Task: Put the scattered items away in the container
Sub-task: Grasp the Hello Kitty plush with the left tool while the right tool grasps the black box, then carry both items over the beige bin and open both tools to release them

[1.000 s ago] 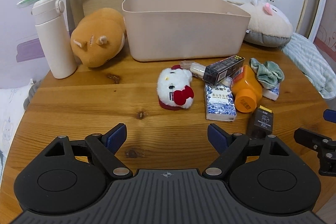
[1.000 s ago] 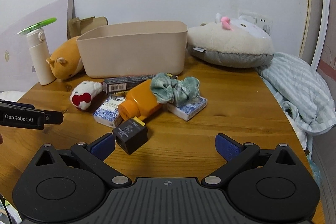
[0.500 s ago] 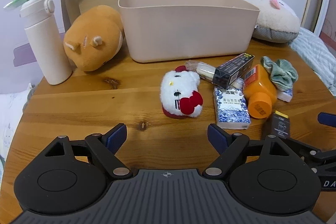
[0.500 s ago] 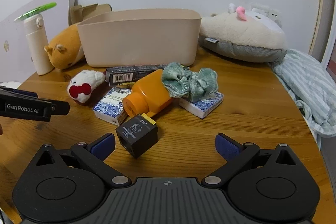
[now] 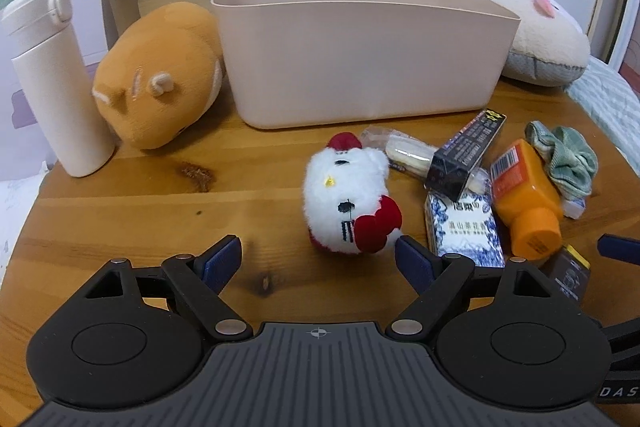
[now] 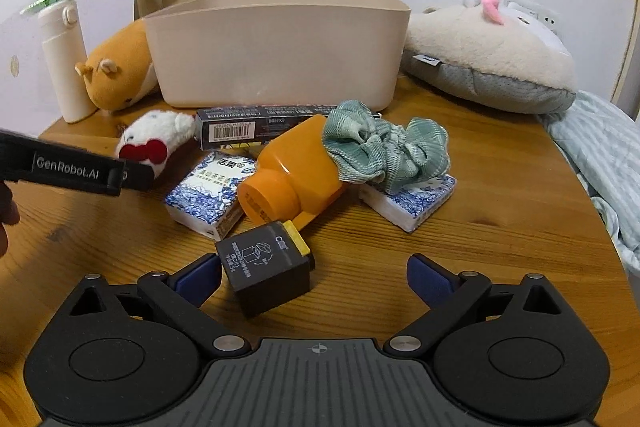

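The left gripper (image 5: 318, 253) hangs low over the wooden table (image 5: 140, 211) with its jaws released and nothing between them; the white kitty plush (image 5: 348, 197) lies just beyond the blue pads, right of the frame's centre. The beige container (image 5: 360, 51) stands at the upper middle of the left wrist view, behind the clutter. Right of the plush lie a blue-and-white tissue pack (image 5: 462, 227), a long dark box (image 5: 466, 151) and an orange bottle (image 5: 524, 195) on its side, with a green scrunchie (image 5: 568, 159) at the far right.

In the right wrist view, the right gripper (image 6: 314, 273) is also released. A small black box (image 6: 266, 273) with a yellow end sits tilted at the lower centre, just beside the left pad and inside the jaws' span. Whether the pad touches it cannot be told. An orange dog plush (image 5: 160, 83) and a cream flask (image 5: 52, 79) stand at the upper left.
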`<state>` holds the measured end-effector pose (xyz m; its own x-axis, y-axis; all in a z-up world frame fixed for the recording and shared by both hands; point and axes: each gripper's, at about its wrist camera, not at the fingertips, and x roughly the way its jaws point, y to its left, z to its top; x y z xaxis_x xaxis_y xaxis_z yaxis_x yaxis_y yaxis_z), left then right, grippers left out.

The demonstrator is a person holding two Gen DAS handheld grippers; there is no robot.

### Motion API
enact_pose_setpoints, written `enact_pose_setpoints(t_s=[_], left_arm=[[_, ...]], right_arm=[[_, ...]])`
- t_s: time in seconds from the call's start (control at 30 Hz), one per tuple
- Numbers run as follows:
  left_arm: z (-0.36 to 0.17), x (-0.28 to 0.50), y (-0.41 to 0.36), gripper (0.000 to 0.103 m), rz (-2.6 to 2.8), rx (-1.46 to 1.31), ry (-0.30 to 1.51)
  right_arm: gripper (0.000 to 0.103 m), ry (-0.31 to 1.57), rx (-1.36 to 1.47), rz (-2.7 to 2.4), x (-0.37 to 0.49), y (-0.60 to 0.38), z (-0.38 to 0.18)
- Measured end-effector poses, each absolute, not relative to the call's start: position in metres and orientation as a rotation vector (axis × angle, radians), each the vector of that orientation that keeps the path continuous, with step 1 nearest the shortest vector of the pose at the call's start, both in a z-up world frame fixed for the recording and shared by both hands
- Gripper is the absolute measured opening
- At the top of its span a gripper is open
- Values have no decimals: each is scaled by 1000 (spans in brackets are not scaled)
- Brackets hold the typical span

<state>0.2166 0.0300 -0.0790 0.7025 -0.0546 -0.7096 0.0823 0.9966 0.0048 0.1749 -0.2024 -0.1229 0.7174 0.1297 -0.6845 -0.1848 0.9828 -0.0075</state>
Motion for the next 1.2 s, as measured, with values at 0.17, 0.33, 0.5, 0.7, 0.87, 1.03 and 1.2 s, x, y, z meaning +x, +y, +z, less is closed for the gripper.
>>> enact_pose_setpoints(t_s=[0.17, 0.33, 0.5, 0.7, 0.87, 1.03, 1.2], left_arm=[[-81, 232, 26, 86, -71, 36, 779], [-84, 251, 24, 86, -67, 34, 780], [-91, 264, 20, 59, -76, 28, 807], [-89, 262, 20, 44, -70, 35, 798], [-88, 255, 23, 41, -59, 24, 796], [-75, 239, 24, 41, -57, 24, 756], [-52, 217, 29, 41, -72, 22, 703]], right_arm=[[93, 765, -81, 187, 186, -202, -128], [88, 763, -76, 203, 194, -202, -129], [65, 748, -73, 211, 196, -203, -128], [46, 747, -54, 210, 195, -207, -125], [46, 749, -47, 217, 192, -208, -125], [46, 749, -32, 224, 184, -210, -122], [46, 709, -23, 233, 170, -214, -104]])
